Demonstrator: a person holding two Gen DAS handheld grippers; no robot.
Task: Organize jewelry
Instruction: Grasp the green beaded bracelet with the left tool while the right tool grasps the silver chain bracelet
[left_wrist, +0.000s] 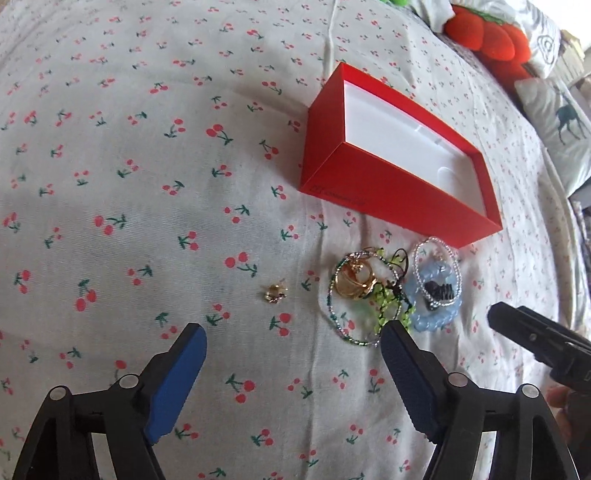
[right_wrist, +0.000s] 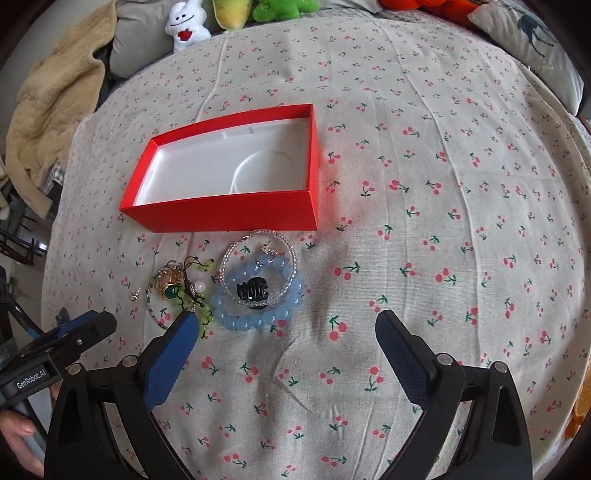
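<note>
An open red box (left_wrist: 391, 192) with a white empty inside lies on the cherry-print sheet; it also shows in the right wrist view (right_wrist: 229, 212). In front of it lies a jewelry pile: a blue bead bracelet (right_wrist: 258, 317) with a black hair clip (right_wrist: 253, 290) inside it, a clear bead bracelet (right_wrist: 291, 254), green beads (right_wrist: 205, 321) and gold rings (left_wrist: 352, 282). A small gold earring (left_wrist: 274, 293) lies apart to the left. My left gripper (left_wrist: 293, 341) is open and empty just short of the earring. My right gripper (right_wrist: 286, 330) is open and empty, near the blue bracelet.
Plush toys (right_wrist: 188, 24) and pillows (right_wrist: 532, 40) line the far edge of the bed. A beige blanket (right_wrist: 48, 110) hangs at the far left. The other gripper shows at the right edge of the left wrist view (left_wrist: 543, 339).
</note>
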